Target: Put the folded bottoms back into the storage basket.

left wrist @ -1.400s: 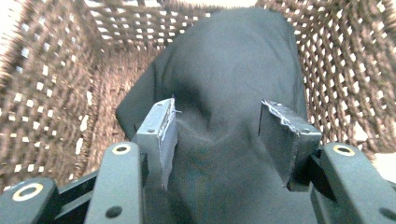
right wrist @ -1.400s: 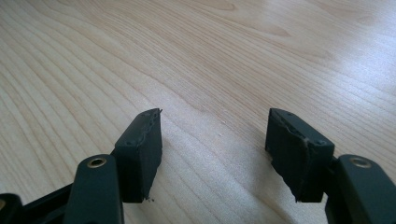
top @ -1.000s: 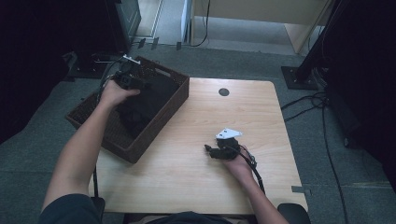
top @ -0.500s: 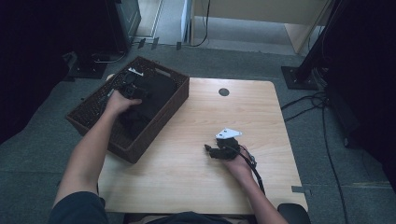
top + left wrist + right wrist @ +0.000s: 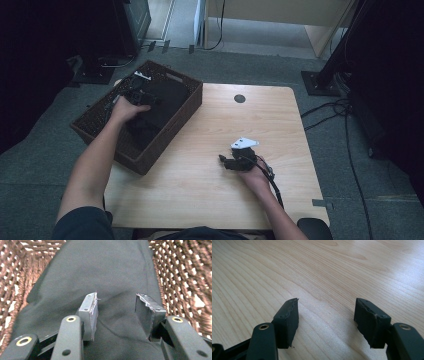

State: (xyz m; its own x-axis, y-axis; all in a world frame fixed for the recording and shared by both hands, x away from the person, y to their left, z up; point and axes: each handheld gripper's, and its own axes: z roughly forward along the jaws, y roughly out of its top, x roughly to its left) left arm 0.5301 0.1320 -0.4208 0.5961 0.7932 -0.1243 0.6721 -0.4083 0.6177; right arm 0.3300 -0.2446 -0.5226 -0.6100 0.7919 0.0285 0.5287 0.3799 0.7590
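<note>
Dark cloth (image 5: 100, 277) lay inside the brown wicker basket (image 5: 95, 120), which sat at the left end of your wooden surface (image 5: 210, 175) and hung partly over its edge. In the high view the cloth (image 5: 160, 102) covered much of the basket's floor, from its middle toward the far right corner. Your left gripper (image 5: 136, 93) was down in the basket over that cloth, your hand wrapped round it from the near side. Seen along the left gripper (image 5: 116, 312) itself, the jaws stood apart, having just been opening, with folds of the cloth lying in the gap between them; the pads did not press on the fabric. Woven basket wall (image 5: 180, 272) rose on both sides of the cloth there.

Your right gripper (image 5: 227, 161) rested on the surface near its middle, well apart from the basket, with its grey three-cornered plate on top and its cable trailing back beside your wrist. Along the right gripper (image 5: 327, 322) the jaws stood apart over bare wood grain, with nothing between them.
</note>
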